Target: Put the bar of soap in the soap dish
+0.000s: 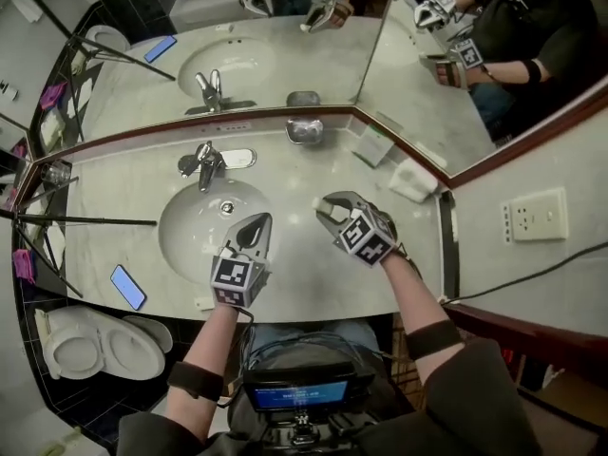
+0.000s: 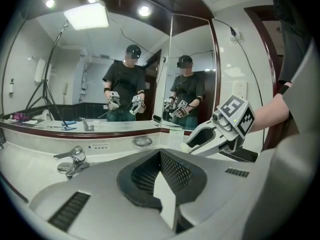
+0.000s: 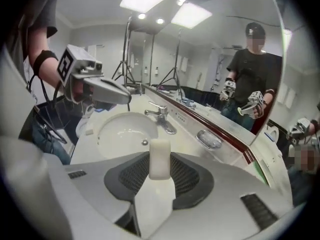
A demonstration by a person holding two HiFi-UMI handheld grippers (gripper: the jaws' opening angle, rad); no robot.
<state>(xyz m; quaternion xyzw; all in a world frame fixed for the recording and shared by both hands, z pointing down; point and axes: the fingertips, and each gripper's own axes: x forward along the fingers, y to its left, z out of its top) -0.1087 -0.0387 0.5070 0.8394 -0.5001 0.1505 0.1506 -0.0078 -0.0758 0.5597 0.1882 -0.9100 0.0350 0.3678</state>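
A white bar of soap (image 3: pixel 160 156) stands upright between the jaws of my right gripper (image 3: pixel 160 171), which is shut on it. In the head view that gripper (image 1: pixel 324 208) hovers over the counter right of the basin, the soap (image 1: pixel 318 203) showing at its tips. The metal soap dish (image 1: pixel 304 129) sits at the back of the counter against the mirror, beyond the gripper; it also shows as the soap dish (image 3: pixel 209 139) and the soap dish (image 2: pixel 142 142). My left gripper (image 1: pixel 255 223) is shut and empty over the basin's near right rim, its jaws (image 2: pixel 161 157) closed together.
A chrome faucet (image 1: pixel 204 164) stands behind the round sink basin (image 1: pixel 185 231). A phone (image 1: pixel 127 286) lies at the counter's front left. A white box (image 1: pixel 413 180) and a small packet (image 1: pixel 373 145) sit at the right corner by the angled mirrors. A toilet (image 1: pixel 95 350) is below left.
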